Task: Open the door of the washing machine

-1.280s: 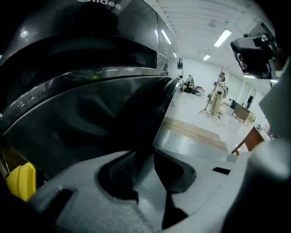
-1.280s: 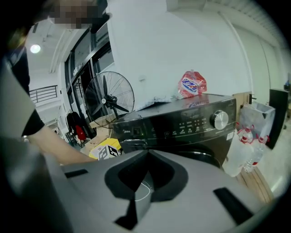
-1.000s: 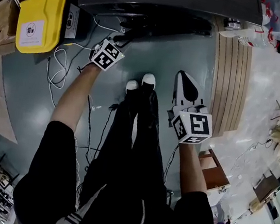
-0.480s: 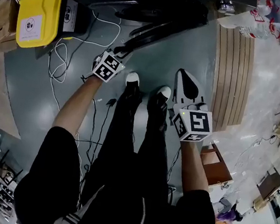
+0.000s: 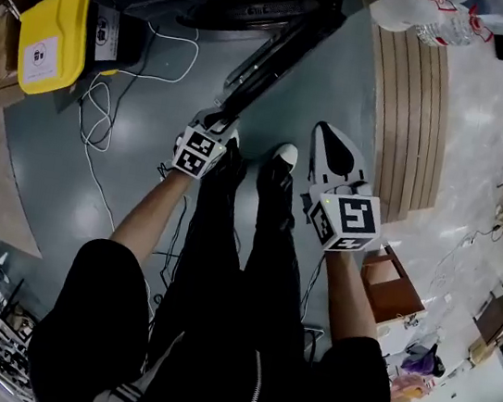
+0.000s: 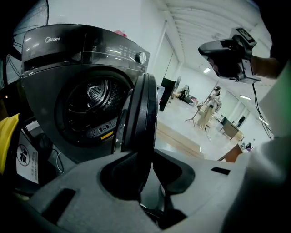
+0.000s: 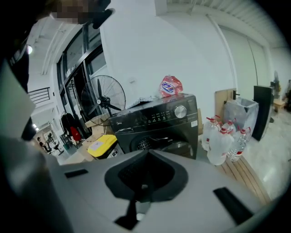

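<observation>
A smooth grey-blue floor [image 5: 343,87] spreads beneath you, with your black shoes [image 5: 279,176] planted on it. Just past them, at about 11 o'clock, your left gripper [image 5: 221,123] is clamped on the free edge of the round, black-rimmed washing machine door [image 6: 143,113], whose rim runs down between its jaws. At 1 o'clock your right gripper [image 5: 331,140] hangs over bare floor, jaws pressed together with nothing in them. The door stands swung out from the dark grey front-loading washing machine [image 6: 68,82] at 12 o'clock, leaving its steel drum [image 6: 91,98] exposed. A yellow plastic container [image 5: 46,38] lies at 10 o'clock beside the machine. At 2 o'clock a slatted wooden pallet [image 5: 406,106] carries clear water bottles [image 7: 223,141].
</observation>
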### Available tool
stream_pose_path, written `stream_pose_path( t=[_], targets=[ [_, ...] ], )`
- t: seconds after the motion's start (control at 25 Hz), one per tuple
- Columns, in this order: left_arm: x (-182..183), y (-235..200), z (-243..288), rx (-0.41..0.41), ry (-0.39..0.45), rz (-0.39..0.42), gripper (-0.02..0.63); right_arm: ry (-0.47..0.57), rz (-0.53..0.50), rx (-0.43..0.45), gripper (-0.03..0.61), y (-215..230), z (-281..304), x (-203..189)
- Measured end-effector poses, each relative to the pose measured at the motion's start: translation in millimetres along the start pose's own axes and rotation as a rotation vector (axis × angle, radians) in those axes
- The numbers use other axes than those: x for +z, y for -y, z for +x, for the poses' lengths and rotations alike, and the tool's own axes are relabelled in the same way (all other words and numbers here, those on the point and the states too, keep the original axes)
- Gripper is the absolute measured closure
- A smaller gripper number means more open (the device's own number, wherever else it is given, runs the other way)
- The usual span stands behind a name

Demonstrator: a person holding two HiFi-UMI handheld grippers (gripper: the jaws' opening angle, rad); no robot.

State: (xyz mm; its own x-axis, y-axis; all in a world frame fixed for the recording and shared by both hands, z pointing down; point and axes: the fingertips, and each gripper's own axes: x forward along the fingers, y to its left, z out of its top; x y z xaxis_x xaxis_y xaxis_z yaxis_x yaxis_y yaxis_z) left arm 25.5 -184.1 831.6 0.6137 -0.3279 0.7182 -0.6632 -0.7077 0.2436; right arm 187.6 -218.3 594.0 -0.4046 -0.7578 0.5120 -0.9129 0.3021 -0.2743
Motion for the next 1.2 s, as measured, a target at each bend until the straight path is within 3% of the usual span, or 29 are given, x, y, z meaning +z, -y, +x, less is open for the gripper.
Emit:
stream_pose_path(
  t=[0.24,0.48,0.8,1.2],
  targets=[
    [-3,61,17,-0.016,0.017,-0.067,0.517,0.013,0.016,-0.033,0.575,20,-25,-5],
    [-1,124,42,-0.115,-0.004,-0.044,0.512,0.023,0.031,-0.073,0.575,42,-47,-8],
    [12,210,66,-0.355,-0.063,0.015,0.474,0.037,0.033,-0.126,0.575,67,-78,-4],
    [55,188,41,-0.26,0.02,-0.021,0.522,0.08,0.025,-0.129,0.575,70,-93,25]
  ],
)
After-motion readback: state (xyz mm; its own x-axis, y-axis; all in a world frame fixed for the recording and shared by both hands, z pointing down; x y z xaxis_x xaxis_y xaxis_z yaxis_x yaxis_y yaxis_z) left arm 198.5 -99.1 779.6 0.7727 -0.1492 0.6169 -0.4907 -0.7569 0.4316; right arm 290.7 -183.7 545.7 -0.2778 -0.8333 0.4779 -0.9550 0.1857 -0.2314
